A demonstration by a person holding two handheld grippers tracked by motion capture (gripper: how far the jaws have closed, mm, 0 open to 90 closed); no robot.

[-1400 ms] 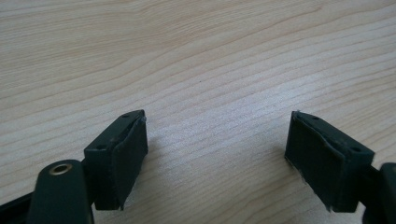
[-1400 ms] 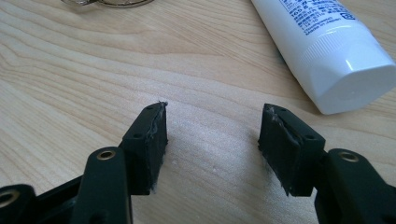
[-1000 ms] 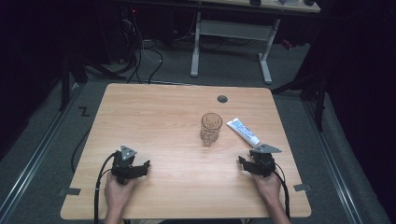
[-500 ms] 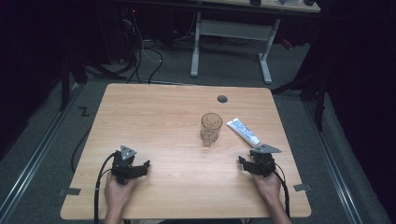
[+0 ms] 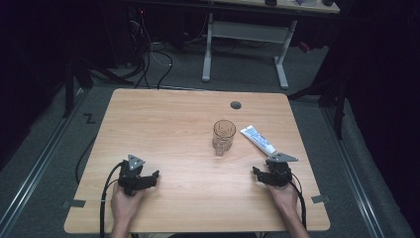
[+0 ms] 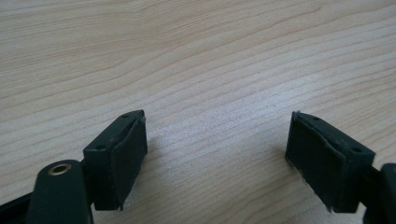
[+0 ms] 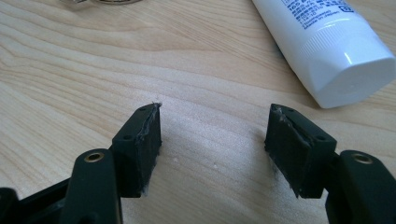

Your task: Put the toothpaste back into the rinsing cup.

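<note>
High view: pale wood-grain table (image 5: 163,124), ribbed clear glass (image 5: 224,136) mid-table, white tube (image 5: 257,139) beside it near right gripper (image 5: 262,174), left gripper (image 5: 148,177) well apart, left gripper view: matte black jaws wide, empty, right gripper view: jaws just opened wide, empty, glossy tube cap (image 7: 348,74) just ahead

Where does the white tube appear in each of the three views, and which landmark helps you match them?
High view: the white tube lies right of centre on the table, just right of the glass and beyond the right gripper.
Left gripper view: bare wood grain between open jaws; no tube here.
Right gripper view: upper right, its cap pointing toward the camera.
Shared landmark: the glass, whose base edges the right gripper view's top.
</note>
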